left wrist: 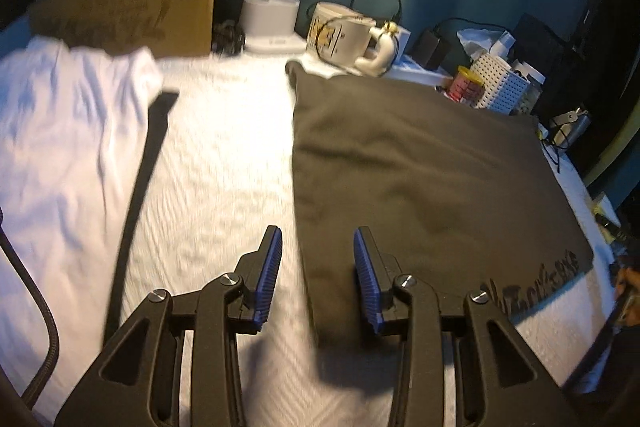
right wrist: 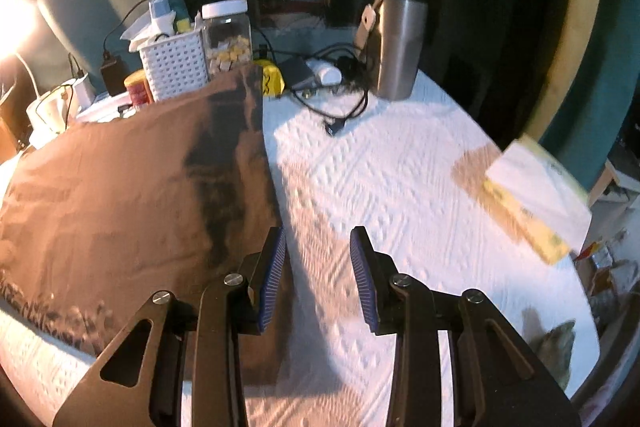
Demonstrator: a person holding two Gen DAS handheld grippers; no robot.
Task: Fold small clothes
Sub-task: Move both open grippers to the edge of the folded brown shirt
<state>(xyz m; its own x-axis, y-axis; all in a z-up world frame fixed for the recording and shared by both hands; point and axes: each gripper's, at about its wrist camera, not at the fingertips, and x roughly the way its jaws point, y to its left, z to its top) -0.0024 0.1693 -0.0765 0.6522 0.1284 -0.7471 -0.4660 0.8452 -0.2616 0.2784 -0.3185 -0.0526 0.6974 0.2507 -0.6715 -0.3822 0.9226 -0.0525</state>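
Note:
A dark brown garment (left wrist: 420, 179) lies flat on the white textured cloth (left wrist: 224, 167), with printed lettering near its lower right corner. My left gripper (left wrist: 316, 247) hangs open over the garment's left edge, nothing between its blue pads. In the right wrist view the same garment (right wrist: 132, 195) fills the left half. My right gripper (right wrist: 318, 247) is open beside the garment's right edge, its left finger (right wrist: 274, 267) above that edge and its right finger above bare cloth. A white garment (left wrist: 68, 147) with a dark band lies at far left.
Along the far edge stand a cardboard box (left wrist: 132, 19), a lamp base (left wrist: 272, 19), a mug (left wrist: 344, 35), a white perforated basket (right wrist: 174, 63), a jar (right wrist: 228, 35) and a steel tumbler (right wrist: 400, 43) with cables (right wrist: 340, 107). A yellow-and-white packet (right wrist: 532, 199) lies at right.

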